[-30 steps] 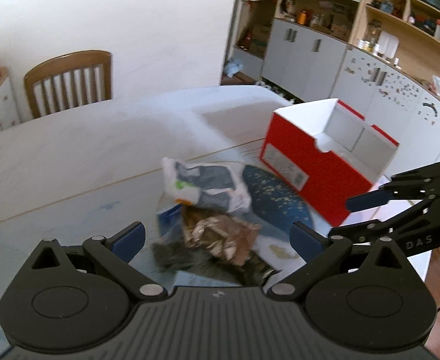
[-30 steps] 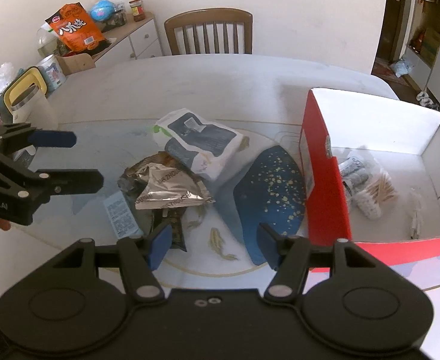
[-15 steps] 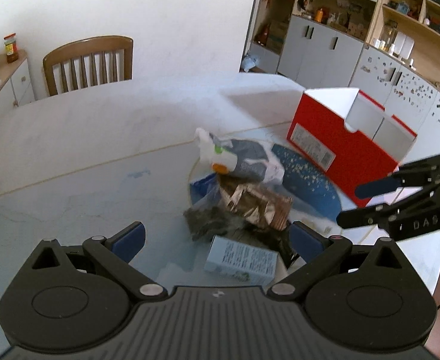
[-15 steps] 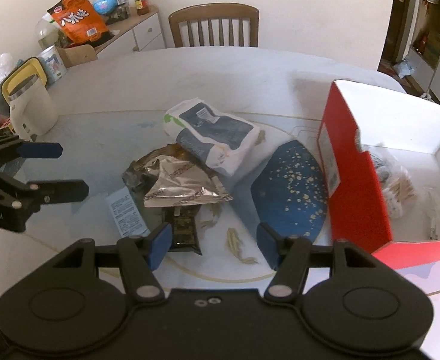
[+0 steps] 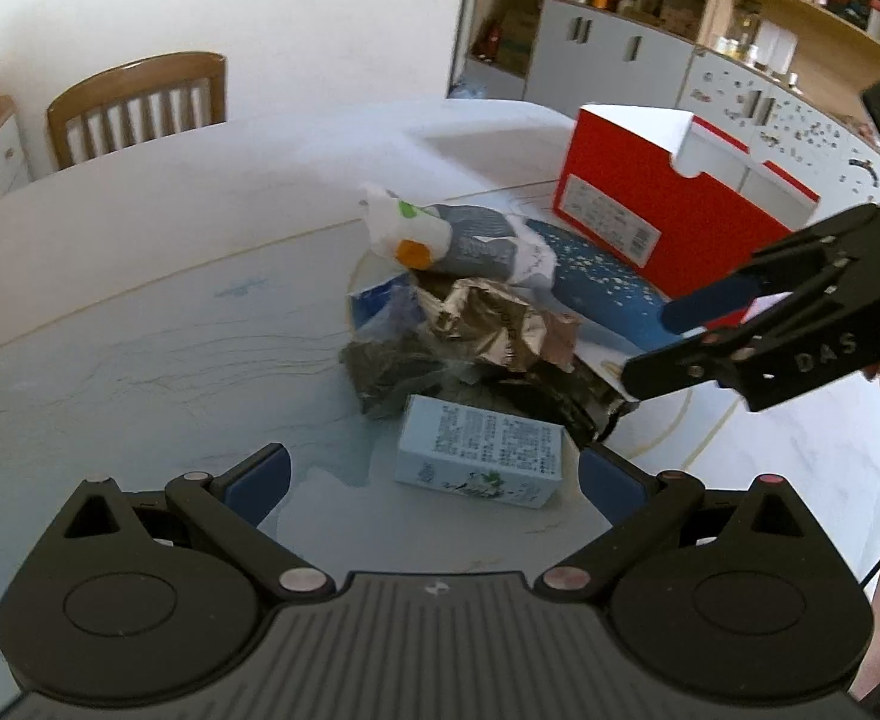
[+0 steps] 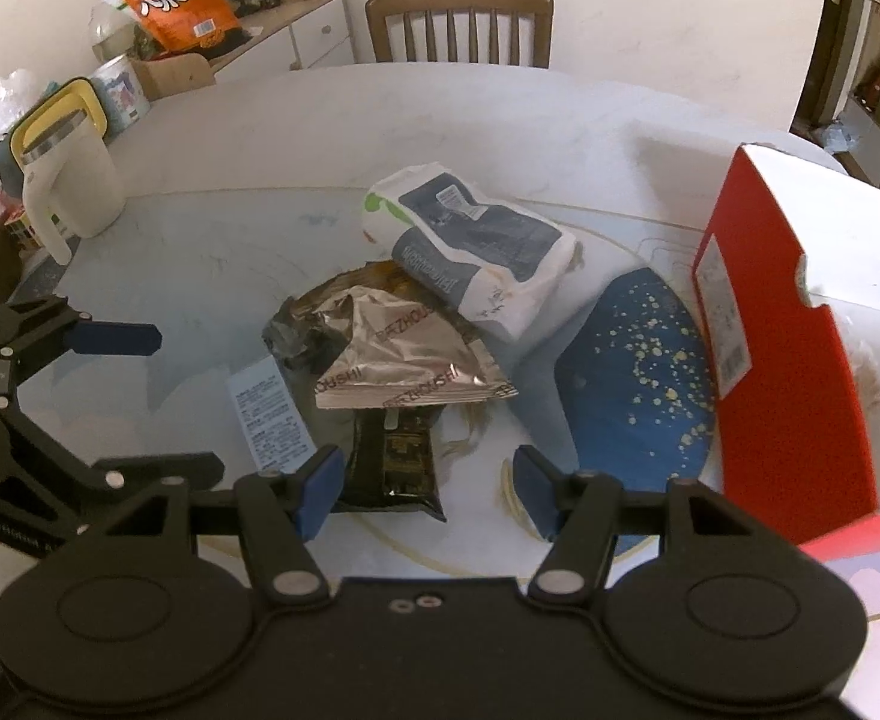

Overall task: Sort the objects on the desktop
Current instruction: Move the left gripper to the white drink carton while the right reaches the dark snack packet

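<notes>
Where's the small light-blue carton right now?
In the left wrist view the carton lies flat on the table, between the left gripper's fingers, just before the wrapper pile.

White walls; wooden chair [image 6: 459,24] behind marble table [image 6: 380,114]; sideboard [image 6: 296,30] w/ drawers at left, grey cabinets [image 5: 608,60] + shelving opposite.

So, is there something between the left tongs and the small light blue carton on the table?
Nothing visible stands in the way. The left tongs are open and empty, and the light blue carton lies just ahead of them on the glass tabletop. The crumpled wrappers lie behind the carton, not before it.
</notes>
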